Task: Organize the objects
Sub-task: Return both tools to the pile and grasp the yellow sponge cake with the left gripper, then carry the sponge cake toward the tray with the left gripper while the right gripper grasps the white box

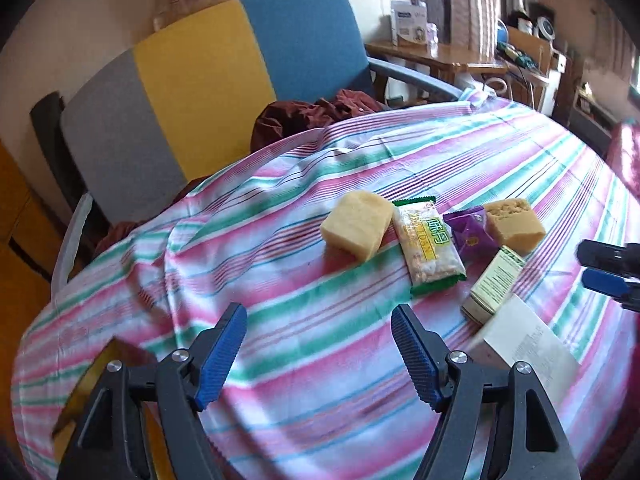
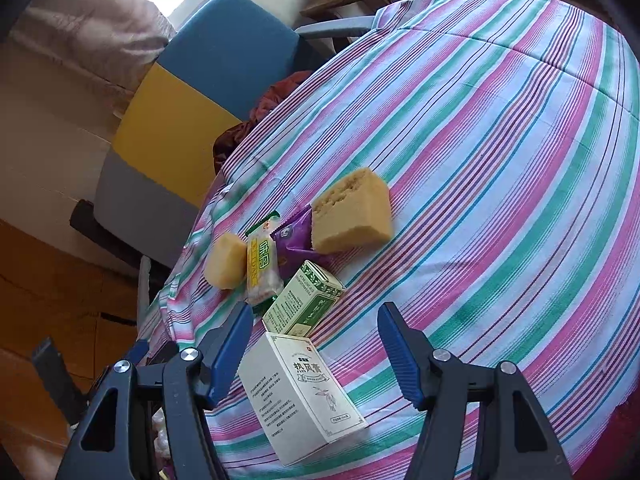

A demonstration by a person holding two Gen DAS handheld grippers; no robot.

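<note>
Both grippers hover over the striped cloth — left gripper and right gripper gape wide (nothing held) — the right above a white box.

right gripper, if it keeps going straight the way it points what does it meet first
Most likely the white box, lying on the striped cloth between the open right gripper fingers; the green box sits just beyond. Depth is uncertain.
</note>
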